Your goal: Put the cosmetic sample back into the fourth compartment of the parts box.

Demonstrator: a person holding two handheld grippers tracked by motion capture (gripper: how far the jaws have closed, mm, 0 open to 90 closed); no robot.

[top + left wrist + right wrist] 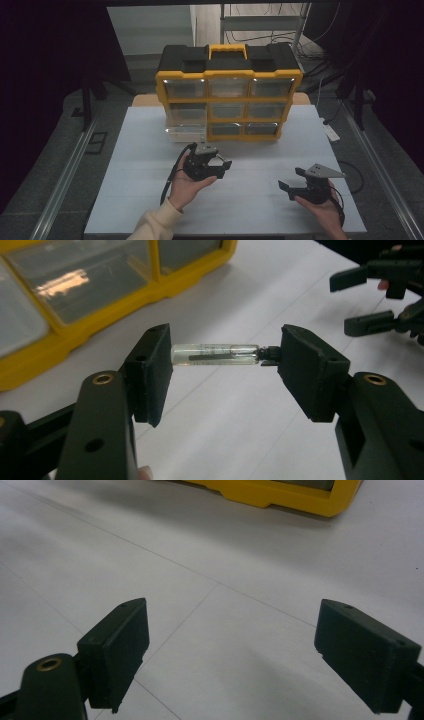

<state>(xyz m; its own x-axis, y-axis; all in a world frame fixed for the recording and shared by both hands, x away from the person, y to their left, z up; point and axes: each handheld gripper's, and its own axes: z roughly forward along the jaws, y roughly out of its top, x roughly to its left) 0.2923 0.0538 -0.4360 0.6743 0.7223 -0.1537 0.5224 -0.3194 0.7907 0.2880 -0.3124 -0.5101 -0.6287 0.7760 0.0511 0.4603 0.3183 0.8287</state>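
Left tongs (225, 357): closed endwise on a small clear glass vial (215, 353), one pad at its base, the other at its dark cap. Vial lies level between the pads, clear of the white surface (240, 440) below it. A thin dark strip shows inside the glass; contents otherwise cannot be told.

High view: left tongs (224, 166) held in the left hand (187, 187), cream sleeve (152, 225) coming in from the near edge, positioned left of centre and just near of the organiser. Vial too small to make out from this view.

Right tongs (232, 650): jaws stand wide apart, nothing between them, only bare surface under them. In the high view the right tongs (290, 180) sit low over the near right part of the surface, held by the right hand (325, 210), well apart from the left tongs. From the left gripper view the right tongs (370, 300) appear at far right, jaws parted.

Yellow-and-black drawer organiser (229, 92) stands upright at the far middle of the surface, three rows of clear drawers facing the person. Lower left drawer (186, 133) is pulled out toward the near side. Its contents cannot be made out.
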